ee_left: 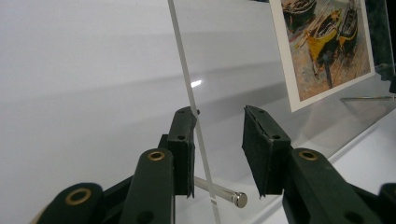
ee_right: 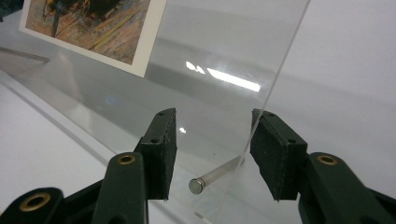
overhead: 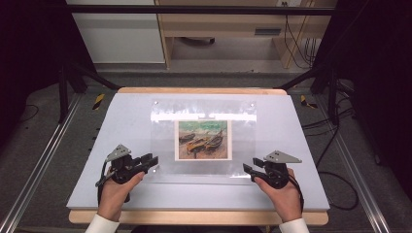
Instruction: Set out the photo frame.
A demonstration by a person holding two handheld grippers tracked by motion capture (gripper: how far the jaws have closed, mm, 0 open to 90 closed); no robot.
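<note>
A clear acrylic panel [overhead: 163, 136] lies on the white board, with a print of beached boats [overhead: 203, 140] under its middle. My left gripper [overhead: 154, 162] is at the panel's near left corner and my right gripper [overhead: 247, 171] at its near right corner. In the left gripper view, the open gripper [ee_left: 219, 154] straddles the panel's edge [ee_left: 187, 79] and a metal pin [ee_left: 229, 195] at the corner. In the right gripper view, the gripper [ee_right: 212, 149] also stands open around a corner pin [ee_right: 212, 177]. Neither pair of pads presses on its pin.
The white board [overhead: 291, 126] rests on a wooden table [overhead: 194, 91] with bare margins left, right and in front of the panel. Beyond the table stand black frame posts [overhead: 63, 92], a light cabinet [overhead: 121, 34] and floor cables [overhead: 335, 145].
</note>
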